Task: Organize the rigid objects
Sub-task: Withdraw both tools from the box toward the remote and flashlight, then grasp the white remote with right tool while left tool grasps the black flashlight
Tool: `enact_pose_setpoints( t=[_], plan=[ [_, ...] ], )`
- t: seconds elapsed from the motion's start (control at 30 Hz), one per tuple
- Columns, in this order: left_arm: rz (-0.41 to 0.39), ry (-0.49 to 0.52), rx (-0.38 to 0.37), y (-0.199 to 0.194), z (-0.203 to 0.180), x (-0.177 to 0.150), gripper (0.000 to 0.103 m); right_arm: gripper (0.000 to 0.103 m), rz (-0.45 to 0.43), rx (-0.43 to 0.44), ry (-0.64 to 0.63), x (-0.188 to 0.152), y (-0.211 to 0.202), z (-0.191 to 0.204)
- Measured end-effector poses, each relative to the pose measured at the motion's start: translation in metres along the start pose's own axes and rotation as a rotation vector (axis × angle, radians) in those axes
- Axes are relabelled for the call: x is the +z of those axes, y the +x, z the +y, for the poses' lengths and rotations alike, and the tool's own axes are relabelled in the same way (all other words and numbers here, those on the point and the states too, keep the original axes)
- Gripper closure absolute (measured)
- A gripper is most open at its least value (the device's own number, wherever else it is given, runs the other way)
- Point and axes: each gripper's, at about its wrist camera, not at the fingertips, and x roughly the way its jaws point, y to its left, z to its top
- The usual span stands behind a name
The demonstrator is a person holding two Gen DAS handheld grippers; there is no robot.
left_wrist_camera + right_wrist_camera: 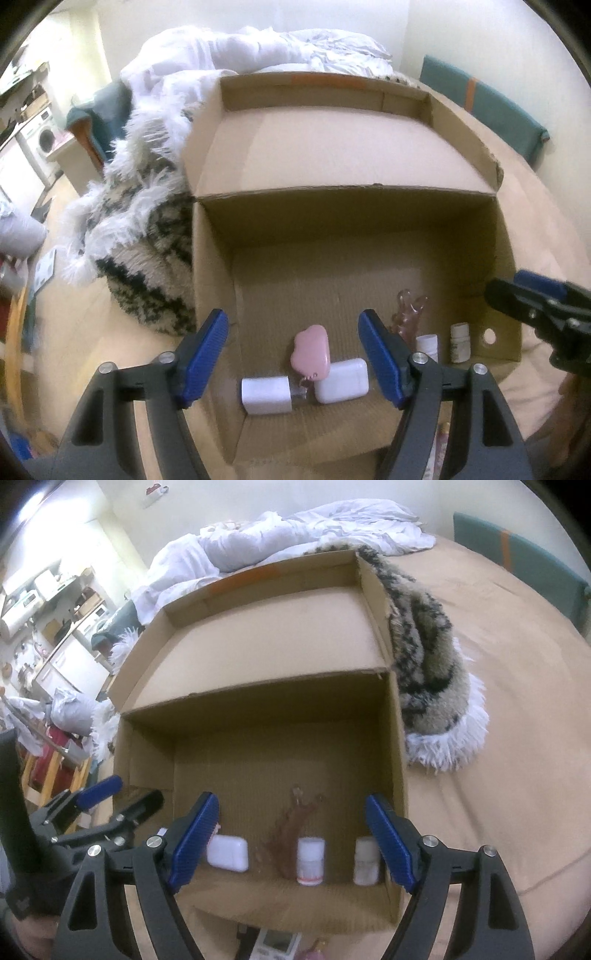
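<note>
An open cardboard box (369, 218) lies on the bed. Along its near wall sit a white charger block (266, 395), a pink cloud-shaped case (310, 350) and a white rounded case (341, 380). Further right are a clear pinkish piece (410, 306) and two small white bottles (428, 345) (460, 341). My left gripper (293, 354) hangs open above the pink case, touching nothing. The right gripper (291, 845) is open over the brownish clear piece (291, 827), the red-banded bottle (311, 862) and the second bottle (366, 862). The white case (228, 857) lies to its left.
A shaggy black-and-white throw (140, 236) lies against the box's far side and a white duvet (258, 48) is heaped behind it. The beige sheet (498, 701) spreads to the right. A white device (277, 945) and a pinkish item (317, 949) lie outside the box's near wall.
</note>
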Motion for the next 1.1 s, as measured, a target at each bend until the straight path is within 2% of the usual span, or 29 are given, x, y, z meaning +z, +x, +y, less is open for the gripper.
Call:
enact_pose_setpoints(
  t=[0.13,0.6,0.77,0.87,0.93,1.0,1.07,1.1],
  plan=[
    [-0.005,-0.043,-0.01,-0.015,0.011,-0.013,0.032,0.016,-0.001,-0.013,0.019,-0.014,-0.011,-0.004],
    [0.083,-0.168,-0.019,-0.033,0.036,-0.084,0.032,0.017,0.035,-0.022,0.138,-0.075,-0.034,-0.021],
    [0.133,-0.153,-0.016,-0.025,0.031,-0.102,0.032,0.017,0.073,-0.023,0.187,-0.089,-0.029,-0.027],
    [0.175,-0.121,-0.032,-0.015,0.023,-0.108,0.032,0.017,0.123,-0.028,0.233,-0.098,-0.018,-0.035],
    [0.19,-0.104,-0.015,-0.009,0.017,-0.111,0.032,0.017,0.164,-0.019,0.247,-0.104,-0.009,-0.036],
    [0.204,-0.108,-0.009,-0.004,0.015,-0.111,0.032,0.017,0.226,0.031,0.253,-0.113,0.003,-0.034],
    [0.222,-0.127,-0.021,0.0,0.014,-0.11,0.032,0.018,0.292,0.132,0.306,-0.124,0.014,-0.034],
    [0.226,-0.134,-0.024,0.001,0.014,-0.11,0.032,0.025,0.323,0.186,0.343,-0.13,0.02,-0.033]
  ],
)
